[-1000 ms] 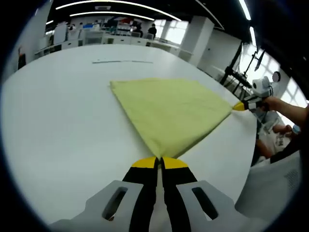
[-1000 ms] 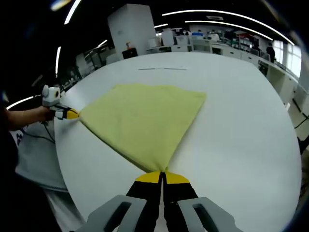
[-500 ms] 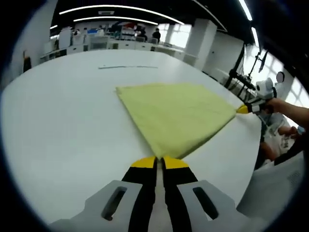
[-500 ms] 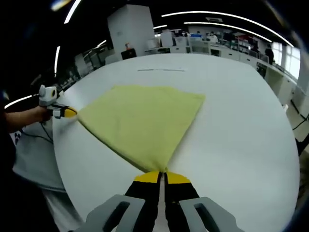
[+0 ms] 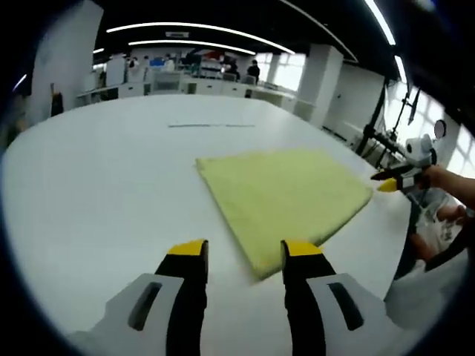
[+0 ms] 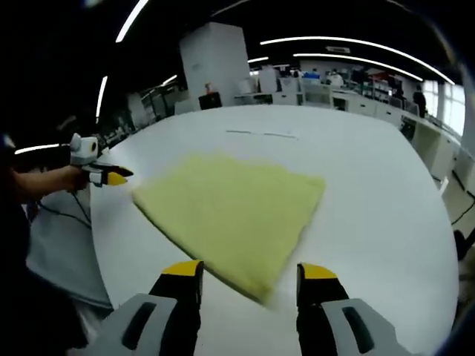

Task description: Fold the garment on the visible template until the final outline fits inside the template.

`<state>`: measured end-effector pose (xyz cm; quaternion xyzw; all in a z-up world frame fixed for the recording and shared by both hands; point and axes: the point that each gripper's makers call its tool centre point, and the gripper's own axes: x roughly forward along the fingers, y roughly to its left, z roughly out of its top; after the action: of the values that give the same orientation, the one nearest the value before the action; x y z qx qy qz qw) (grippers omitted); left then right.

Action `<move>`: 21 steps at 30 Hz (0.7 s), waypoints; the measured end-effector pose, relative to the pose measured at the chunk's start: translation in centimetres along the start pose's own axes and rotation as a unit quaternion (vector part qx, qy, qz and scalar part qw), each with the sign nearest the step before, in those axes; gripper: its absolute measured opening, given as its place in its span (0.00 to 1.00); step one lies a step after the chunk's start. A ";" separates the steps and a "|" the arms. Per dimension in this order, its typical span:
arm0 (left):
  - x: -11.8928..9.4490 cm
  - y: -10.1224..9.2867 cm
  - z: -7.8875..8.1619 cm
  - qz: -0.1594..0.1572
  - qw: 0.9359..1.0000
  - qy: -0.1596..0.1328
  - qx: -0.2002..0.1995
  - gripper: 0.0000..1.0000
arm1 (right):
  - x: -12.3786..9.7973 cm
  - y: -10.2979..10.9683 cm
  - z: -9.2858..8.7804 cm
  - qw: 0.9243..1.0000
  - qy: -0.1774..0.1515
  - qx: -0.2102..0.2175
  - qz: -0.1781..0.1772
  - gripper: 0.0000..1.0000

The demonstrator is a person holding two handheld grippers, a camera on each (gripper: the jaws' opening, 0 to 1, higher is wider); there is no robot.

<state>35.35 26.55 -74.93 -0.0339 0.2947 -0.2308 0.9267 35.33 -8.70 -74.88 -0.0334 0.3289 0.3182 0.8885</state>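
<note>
Near, at the bottom of the left gripper view: left gripper (image 5: 244, 251) with jaws wide apart, nothing between them, just short of the nearest corner of the garment (image 5: 286, 199). Same in the right gripper view: right gripper (image 6: 251, 273) spread open and empty at the lower edge, the cloth's near corner between and just beyond its tips.

Middle of both views: one yellow-green garment, folded to a flat four-sided shape, lying on the white table (image 5: 96, 193). Released at both corners, so probably late in the task. No clear template outline visible around it, so fit not confirmable; only a thin dark line (image 5: 211, 125) farther up the table.

Count: two grippers, one garment, one table, one line
</note>
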 end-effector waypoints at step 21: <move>-2.6 -2.1 2.3 -0.020 0.998 -0.025 0.050 0.92 | -2.4 3.2 3.2 0.998 -0.055 -0.012 0.018 0.95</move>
<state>33.95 25.68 -71.28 0.0010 0.2585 -0.2628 0.9296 33.83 -6.61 -70.43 -0.0208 0.2766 0.3398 0.8987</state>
